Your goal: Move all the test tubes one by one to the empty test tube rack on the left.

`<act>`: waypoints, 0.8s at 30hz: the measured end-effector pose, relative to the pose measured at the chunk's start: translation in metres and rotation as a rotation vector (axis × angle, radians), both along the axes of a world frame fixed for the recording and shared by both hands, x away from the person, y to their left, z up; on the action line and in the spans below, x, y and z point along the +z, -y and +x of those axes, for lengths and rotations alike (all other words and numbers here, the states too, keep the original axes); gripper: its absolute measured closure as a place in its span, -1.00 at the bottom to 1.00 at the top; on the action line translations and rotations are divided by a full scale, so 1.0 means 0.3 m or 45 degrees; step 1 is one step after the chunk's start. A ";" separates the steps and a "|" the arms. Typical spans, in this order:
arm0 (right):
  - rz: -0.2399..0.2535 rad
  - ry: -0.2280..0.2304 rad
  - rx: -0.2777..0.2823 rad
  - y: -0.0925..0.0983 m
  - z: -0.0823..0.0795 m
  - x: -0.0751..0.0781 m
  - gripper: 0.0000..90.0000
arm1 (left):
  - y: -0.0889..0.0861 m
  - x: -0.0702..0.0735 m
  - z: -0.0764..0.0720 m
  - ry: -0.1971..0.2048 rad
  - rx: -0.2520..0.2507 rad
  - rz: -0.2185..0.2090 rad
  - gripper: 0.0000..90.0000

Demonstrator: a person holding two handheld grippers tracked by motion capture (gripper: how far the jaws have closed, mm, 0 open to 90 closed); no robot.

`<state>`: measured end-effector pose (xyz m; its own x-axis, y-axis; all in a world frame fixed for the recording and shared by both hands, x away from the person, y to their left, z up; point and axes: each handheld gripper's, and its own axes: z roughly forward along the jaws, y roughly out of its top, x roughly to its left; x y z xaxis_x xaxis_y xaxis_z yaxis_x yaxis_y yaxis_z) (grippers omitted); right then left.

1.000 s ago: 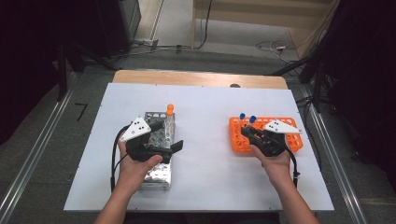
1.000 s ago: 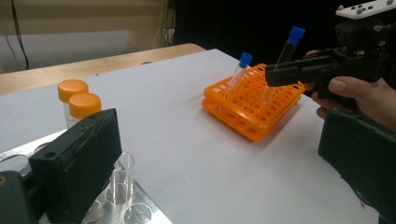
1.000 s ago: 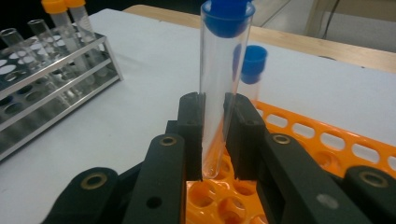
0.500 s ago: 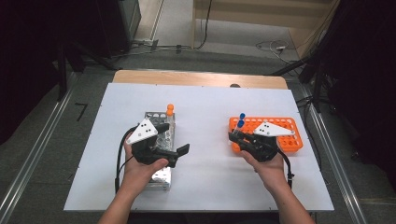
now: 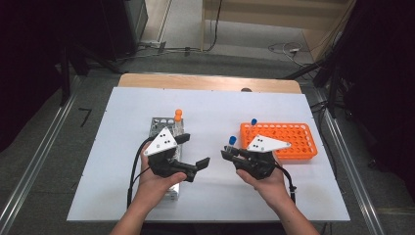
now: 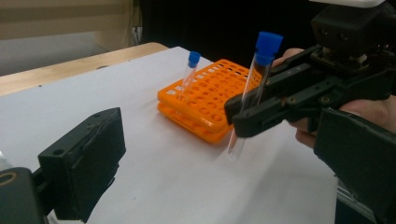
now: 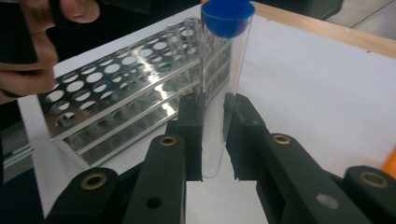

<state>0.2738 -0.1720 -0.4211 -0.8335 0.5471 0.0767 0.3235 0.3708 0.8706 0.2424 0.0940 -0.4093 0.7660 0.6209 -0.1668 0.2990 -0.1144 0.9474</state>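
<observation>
Blue-capped tube (image 7: pixel 223 88) sits upright, pinched mid-length between the closed jaws of the right gripper (image 5: pixel 230 153), lifted clear of the table at centre frame in the high view, between the orange rack (image 5: pixel 288 140) at right and the metal rack (image 5: pixel 164 128) at left. Left gripper (image 5: pixel 193 152) hangs with jaws apart and empty, just right of the metal rack. Judged midway: tube is out of the orange rack but not seated; one blue-capped tube (image 5: pixel 253 123) stands in the orange rack, an orange-capped one (image 5: pixel 178 117) in the metal.

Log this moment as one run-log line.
right gripper: shut on blue-capped tube | left gripper: open | orange rack: one tube
</observation>
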 end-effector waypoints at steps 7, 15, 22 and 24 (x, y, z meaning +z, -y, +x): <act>-0.012 -0.005 0.076 -0.044 -0.034 0.001 0.66 | 0.032 0.004 -0.014 0.002 -0.062 -0.022 -0.82; -0.022 -0.006 0.151 -0.085 -0.070 0.005 0.66 | 0.056 0.003 -0.024 0.006 -0.142 -0.042 -0.29; -0.028 -0.009 0.182 -0.102 -0.088 0.009 0.66 | 0.061 0.000 -0.024 0.005 -0.153 -0.025 0.13; -0.030 -0.011 0.188 -0.104 -0.089 0.008 0.66 | 0.061 0.000 -0.025 0.009 -0.168 -0.031 0.27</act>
<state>0.2470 -0.1407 -0.4186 -0.9044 0.4205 0.0726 0.2713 0.4354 0.8584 0.2349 0.0755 -0.4093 0.8421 0.5102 -0.1749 0.2760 -0.1292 0.9524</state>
